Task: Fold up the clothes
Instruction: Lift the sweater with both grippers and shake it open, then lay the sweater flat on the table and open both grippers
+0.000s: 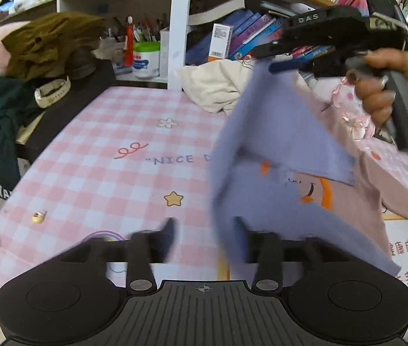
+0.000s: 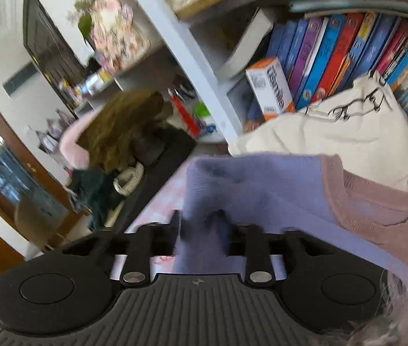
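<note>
A lavender knit garment with orange stitching (image 1: 276, 150) hangs partly lifted over the pink-checked cloth-covered surface (image 1: 111, 155) — its lower part rests there. The left gripper (image 1: 204, 236) is spread, the fabric edge by its right finger. The right gripper (image 2: 201, 225) is parted too — cloth lies between its fingers, grip unclear.

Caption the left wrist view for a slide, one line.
Left gripper open over the pink checked tablecloth, lavender garment draped beside it below the right gripper.
</note>
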Demonstrator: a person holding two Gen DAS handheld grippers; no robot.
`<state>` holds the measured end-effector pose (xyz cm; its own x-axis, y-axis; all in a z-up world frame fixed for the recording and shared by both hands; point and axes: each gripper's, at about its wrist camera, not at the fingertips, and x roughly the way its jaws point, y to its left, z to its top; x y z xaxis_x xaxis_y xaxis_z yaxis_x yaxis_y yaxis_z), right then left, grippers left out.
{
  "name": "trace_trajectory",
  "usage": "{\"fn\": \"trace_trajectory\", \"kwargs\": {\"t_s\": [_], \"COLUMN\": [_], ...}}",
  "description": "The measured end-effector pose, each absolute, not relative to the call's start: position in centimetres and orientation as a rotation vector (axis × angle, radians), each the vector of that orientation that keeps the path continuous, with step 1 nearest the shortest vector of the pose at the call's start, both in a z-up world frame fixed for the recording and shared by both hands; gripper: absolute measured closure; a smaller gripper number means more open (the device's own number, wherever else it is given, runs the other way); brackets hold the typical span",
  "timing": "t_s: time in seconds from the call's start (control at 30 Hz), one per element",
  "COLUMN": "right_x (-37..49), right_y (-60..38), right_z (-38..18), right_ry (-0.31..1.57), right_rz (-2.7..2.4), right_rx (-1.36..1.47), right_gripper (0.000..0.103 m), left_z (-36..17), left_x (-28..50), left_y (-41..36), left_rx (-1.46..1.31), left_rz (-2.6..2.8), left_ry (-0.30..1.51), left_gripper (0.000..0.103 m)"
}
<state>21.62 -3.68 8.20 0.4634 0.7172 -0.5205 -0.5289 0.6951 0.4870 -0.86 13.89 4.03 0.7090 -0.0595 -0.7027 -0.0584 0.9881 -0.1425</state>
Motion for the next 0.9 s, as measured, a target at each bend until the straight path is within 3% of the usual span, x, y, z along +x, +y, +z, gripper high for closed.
{"fn": "trace_trajectory", "kwargs": {"t_s": [0.33,0.7,0.83,0.9], "right_x": [13.4,5.5,4.9,4.8], "right_y": [-14.2,-19.6,-19.0,-18.9], "right_z": [1.4,-3.7,-3.6,-3.5], "right_ry": [0.844,0.932,0.907,0.909], "right_rz": [0.483,0.328,0.400,0.438], "right_rx": [0.093,-0.073,-0.158,-0.187], "right_gripper": [0.058,0.058,0.085,0.089], "left_z": [0.0,0.6,1.1,1.1], "left_x": [0.8,4.7,6.9,7.9], "left_y": [13.8,8.9,3.8,1.0], "left_rx": [-0.193,-0.051,0.093,0.170], "left_rz": [0.015,-0.021,-0.148,-0.221], "left_ry": [0.908,0.838,0.808,0.794], "left_gripper": [0.030,0.030,0.030,0.030]}}
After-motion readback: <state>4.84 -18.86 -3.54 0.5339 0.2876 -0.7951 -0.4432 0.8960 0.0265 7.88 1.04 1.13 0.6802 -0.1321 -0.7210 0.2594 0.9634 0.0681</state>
